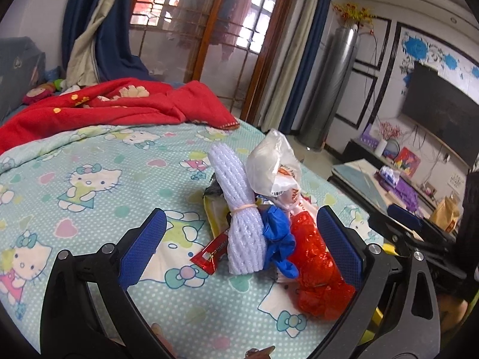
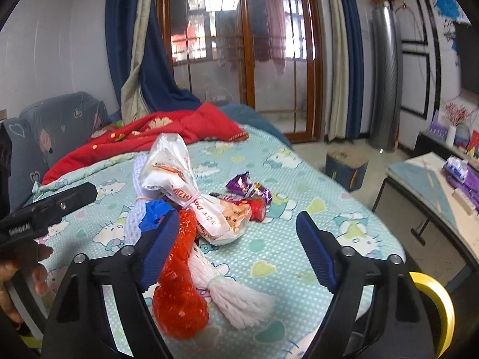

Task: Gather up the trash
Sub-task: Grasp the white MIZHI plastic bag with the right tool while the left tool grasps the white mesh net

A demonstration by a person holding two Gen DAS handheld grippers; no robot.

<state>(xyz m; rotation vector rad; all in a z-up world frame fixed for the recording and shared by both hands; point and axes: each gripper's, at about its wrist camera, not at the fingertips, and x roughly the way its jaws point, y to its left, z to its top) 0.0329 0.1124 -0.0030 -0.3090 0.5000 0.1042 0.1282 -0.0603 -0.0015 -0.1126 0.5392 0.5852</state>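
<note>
A heap of trash lies on the Hello Kitty bed sheet. In the left wrist view it holds a white foam net, a blue glove, a red plastic bag, a white plastic bag and a red wrapper. My left gripper is open, its pads on either side of the heap. In the right wrist view the red bag, a white foam net, the white bag and a purple wrapper show. My right gripper is open above them.
A red blanket lies bunched at the far end of the bed. A low table with purple items stands to the right. A small stool stands on the floor beyond the bed. A yellow tape roll sits low right.
</note>
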